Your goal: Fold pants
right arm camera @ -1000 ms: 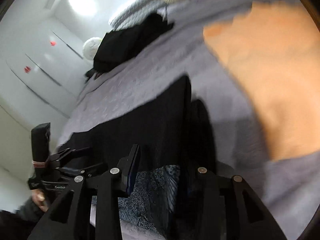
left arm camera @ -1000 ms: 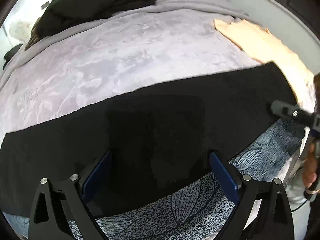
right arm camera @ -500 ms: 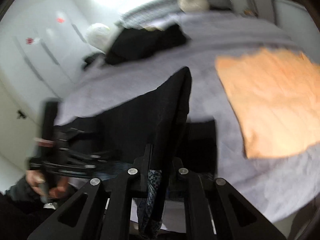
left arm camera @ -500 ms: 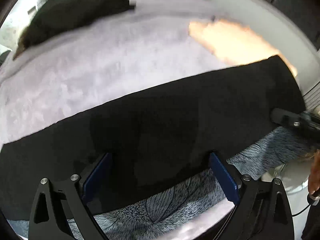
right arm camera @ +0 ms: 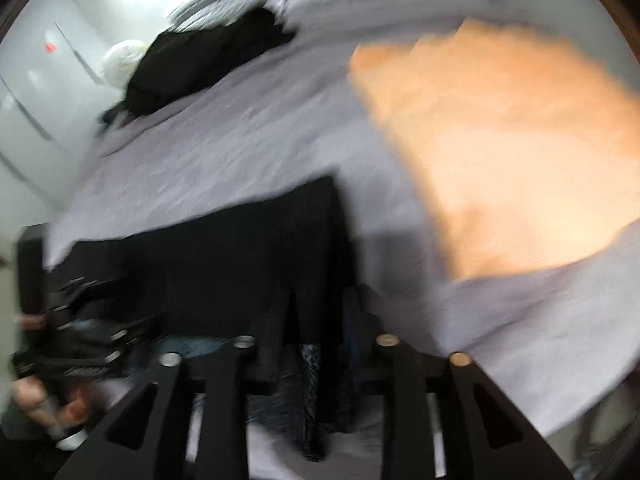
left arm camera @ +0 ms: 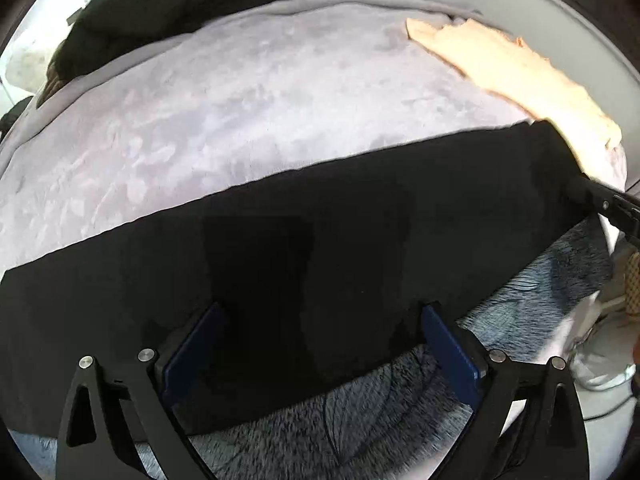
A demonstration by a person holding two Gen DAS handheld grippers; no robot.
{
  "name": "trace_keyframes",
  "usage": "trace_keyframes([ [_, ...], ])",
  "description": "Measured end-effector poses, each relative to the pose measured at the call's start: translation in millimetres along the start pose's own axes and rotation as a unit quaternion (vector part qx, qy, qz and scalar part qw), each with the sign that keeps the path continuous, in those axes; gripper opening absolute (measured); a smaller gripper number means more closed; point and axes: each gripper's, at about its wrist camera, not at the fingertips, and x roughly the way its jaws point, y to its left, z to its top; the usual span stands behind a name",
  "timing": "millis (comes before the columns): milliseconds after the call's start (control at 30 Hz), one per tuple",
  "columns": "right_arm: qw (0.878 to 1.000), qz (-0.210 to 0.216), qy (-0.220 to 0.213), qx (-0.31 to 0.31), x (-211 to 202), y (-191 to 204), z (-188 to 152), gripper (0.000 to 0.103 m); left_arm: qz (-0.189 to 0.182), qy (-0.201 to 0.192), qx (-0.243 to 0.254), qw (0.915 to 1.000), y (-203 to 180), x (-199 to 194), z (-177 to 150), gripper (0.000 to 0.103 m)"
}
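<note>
The black pants lie stretched across the near edge of a lilac bed, over a blue leaf-print cloth. My left gripper is open, its blue pads either side of the pants' near edge. In the blurred right wrist view the pants end between my right gripper's jaws, which stand a little apart around the hem. The right gripper also shows at the pants' right end in the left wrist view.
An orange cloth lies flat on the bed to the right, also in the right wrist view. A pile of dark clothes sits at the far side. White cupboards stand to the left.
The right gripper was shut on the raised pants end half a second ago; now its jaws stand apart and the end is lower on the bed. The left gripper stays open.
</note>
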Motion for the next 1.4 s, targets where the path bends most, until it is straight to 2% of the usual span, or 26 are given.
trace_keyframes([
  [67, 0.998, -0.028, -0.054, -0.007, -22.6, 7.6, -2.7, 0.074, -0.009, -0.033, -0.015, 0.9993, 6.5, -20.3, -2.3, 0.099],
  [133, 0.996, 0.003, -0.082, -0.029, -36.4, 24.0, -7.7, 0.075, 0.018, -0.067, -0.024, 0.9973, 15.1, -39.1, -9.2, 0.099],
  [200, 0.994, 0.043, -0.074, -0.063, -33.6, 49.8, -14.0, 0.078, 0.065, -0.081, -0.041, 0.9937, 31.4, -47.9, -13.9, 0.099],
  [267, 0.991, 0.079, -0.059, -0.088, -16.9, 80.1, -18.9, 0.078, 0.095, -0.077, -0.081, 0.9892, 55.5, -48.7, -18.9, 0.099],
  [400, 0.987, 0.119, -0.053, -0.099, 11.9, 125.5, -16.7, 0.078, 0.105, -0.041, -0.181, 0.9771, 111.8, -31.9, -34.7, 0.099],
  [467, 0.982, 0.142, -0.040, -0.120, 27.9, 157.6, -15.3, 0.078, 0.111, -0.028, -0.212, 0.9705, 128.1, -23.0, -47.7, 0.099],
  [533, 0.977, 0.149, -0.033, -0.148, 40.0, 179.1, -16.7, 0.078, 0.121, -0.035, -0.205, 0.9706, 133.5, -18.7, -55.1, 0.099],
  [600, 0.974, 0.117, -0.018, -0.193, 58.0, 193.2, -20.7, 0.078, 0.135, -0.035, -0.175, 0.9747, 129.2, -14.1, -58.1, 0.102],
  [633, 0.974, 0.092, -0.010, -0.208, 67.3, 190.7, -20.8, 0.078, 0.137, -0.034, -0.167, 0.9758, 134.0, -16.8, -58.8, 0.102],
  [667, 0.975, 0.056, -0.010, -0.217, 74.0, 179.6, -22.9, 0.078, 0.134, -0.035, -0.161, 0.9772, 134.3, -19.4, -61.3, 0.102],
  [700, 0.976, 0.038, -0.018, -0.216, 70.2, 160.7, -24.5, 0.078, 0.130, -0.036, -0.155, 0.9787, 134.1, -21.8, -64.2, 0.102],
  [800, 0.984, -0.023, -0.030, -0.174, 59.5, 104.8, -17.8, 0.078, 0.126, -0.035, -0.148, 0.9802, 137.7, -27.4, -66.6, 0.102],
  [833, 0.986, -0.029, -0.031, -0.158, 54.9, 89.5, -13.8, 0.078, 0.126, -0.034, -0.147, 0.9804, 135.8, -26.7, -60.7, 0.102],
  [900, 0.990, 0.009, -0.023, -0.136, 46.1, 62.2, -11.0, 0.076, 0.135, -0.027, -0.151, 0.9789, 132.6, -30.6, -58.1, 0.102],
  [933, 0.991, 0.009, -0.019, -0.135, 41.6, 61.6, -11.4, 0.076, 0.130, -0.029, -0.155, 0.9788, 130.0, -36.0, -59.7, 0.102],
  [1000, 0.990, -0.022, -0.023, -0.137, 26.4, 72.9, -16.7, 0.078, 0.093, -0.046, -0.142, 0.9845, 117.9, -45.0, -63.1, 0.102],
  [1067, 0.987, 0.033, -0.028, -0.156, 10.5, 91.4, -31.1, 0.080, 0.085, -0.055, -0.106, 0.9892, 103.4, -46.5, -67.7, 0.102],
  [1100, 0.985, 0.055, -0.017, -0.165, 7.4, 99.6, -41.0, 0.081, 0.092, -0.049, -0.081, 0.9912, 96.4, -41.1, -72.0, 0.102],
  [1133, 0.983, 0.060, 0.000, -0.174, 9.6, 103.9, -49.9, 0.081, 0.099, -0.042, -0.066, 0.9920, 94.8, -33.7, -77.5, 0.102],
  [1200, 0.982, 0.019, 0.020, -0.187, 19.6, 100.6, -66.7, 0.081, 0.081, -0.046, -0.074, 0.9929, 104.1, -30.9, -85.2, 0.103],
  [1233, 0.985, 0.023, 0.017, -0.173, 20.1, 91.6, -69.6, 0.081, 0.072, -0.050, -0.080, 0.9930, 110.2, -33.9, -88.5, 0.103],
  [1300, 0.990, 0.022, 0.016, -0.136, 16.0, 76.4, -67.9, 0.081, 0.087, -0.051, -0.076, 0.9920, 114.2, -40.9, -91.9, 0.103],
  [1400, 0.990, -0.012, 0.017, -0.141, 3.4, 85.0, -63.3, 0.081, 0.105, -0.063, -0.084, 0.9889, 119.5, -58.0, -94.4, 0.103],
])
